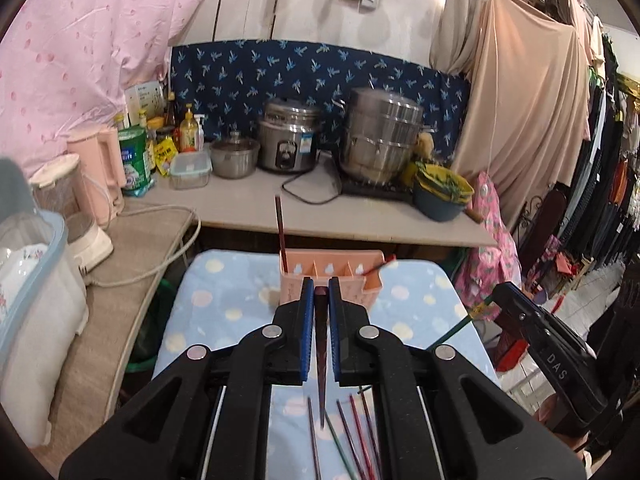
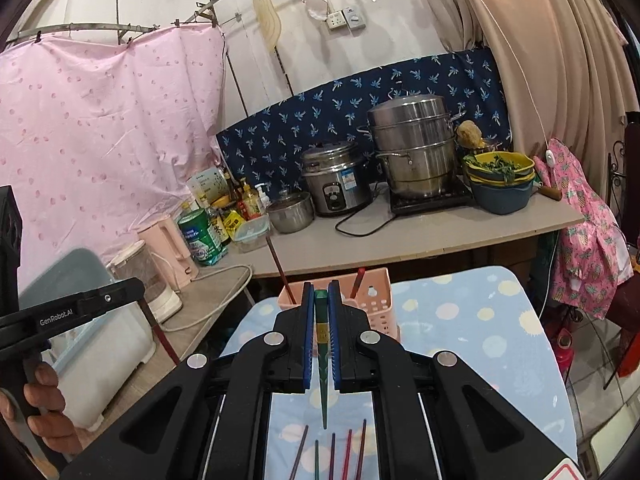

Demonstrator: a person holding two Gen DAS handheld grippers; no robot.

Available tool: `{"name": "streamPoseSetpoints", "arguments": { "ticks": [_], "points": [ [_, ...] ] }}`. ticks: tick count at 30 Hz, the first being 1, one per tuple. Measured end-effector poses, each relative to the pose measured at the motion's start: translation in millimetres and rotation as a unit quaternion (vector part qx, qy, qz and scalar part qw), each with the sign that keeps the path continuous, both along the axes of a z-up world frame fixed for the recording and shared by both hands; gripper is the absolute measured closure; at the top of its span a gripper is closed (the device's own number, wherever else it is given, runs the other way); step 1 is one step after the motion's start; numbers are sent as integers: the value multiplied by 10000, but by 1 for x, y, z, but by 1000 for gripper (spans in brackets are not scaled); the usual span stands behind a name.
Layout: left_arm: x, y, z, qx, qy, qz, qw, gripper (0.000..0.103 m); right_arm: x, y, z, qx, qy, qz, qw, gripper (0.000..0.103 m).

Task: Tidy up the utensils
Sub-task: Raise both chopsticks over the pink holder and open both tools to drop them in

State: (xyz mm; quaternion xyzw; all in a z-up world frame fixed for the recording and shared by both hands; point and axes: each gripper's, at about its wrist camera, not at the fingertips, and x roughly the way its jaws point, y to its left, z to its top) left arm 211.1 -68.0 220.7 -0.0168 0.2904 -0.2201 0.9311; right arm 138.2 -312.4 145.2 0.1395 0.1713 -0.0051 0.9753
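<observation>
A pink utensil holder [image 1: 332, 282] with compartments stands on the blue dotted cloth [image 1: 224, 304]; it also shows in the right wrist view [image 2: 376, 300]. A dark brown chopstick [image 1: 280, 232] stands in its left compartment and a red one [image 1: 380, 266] leans at its right end. My left gripper [image 1: 321, 292] is shut on a dark maroon chopstick [image 1: 321, 360], just in front of the holder. My right gripper [image 2: 321, 296] is shut on a green chopstick [image 2: 322, 380], also near the holder. Several loose chopsticks [image 1: 352, 436] lie on the cloth below the grippers, also seen in the right wrist view [image 2: 336, 452].
A counter [image 1: 360, 220] behind holds a rice cooker [image 1: 288, 140], a steel steamer pot [image 1: 380, 136], bowls [image 1: 440, 192], bottles and a pink kettle [image 1: 100, 168]. A clear bin [image 1: 28, 280] stands at left. Clothes hang at right.
</observation>
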Motion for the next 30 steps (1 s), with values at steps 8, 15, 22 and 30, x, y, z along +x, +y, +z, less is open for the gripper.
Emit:
{"name": "streamPoseSetpoints", "arguments": {
  "ticks": [8,15,22,30],
  "points": [
    [61,-21,35,-142,-352,229,9990,96,57,-12,50,-11,-419,-153,9990,96],
    [101,-36,50,-211,-636,316,9973,96,113,-17,77,-130,-622,-303,9975,96],
    [141,-52,44,-93,-689,419,9967,96,162,-24,61,-96,-407,-376,9984,96],
    [165,-62,10,44,-430,432,9981,96,191,-21,22,-158,-16,-290,9995,96]
  ]
}}
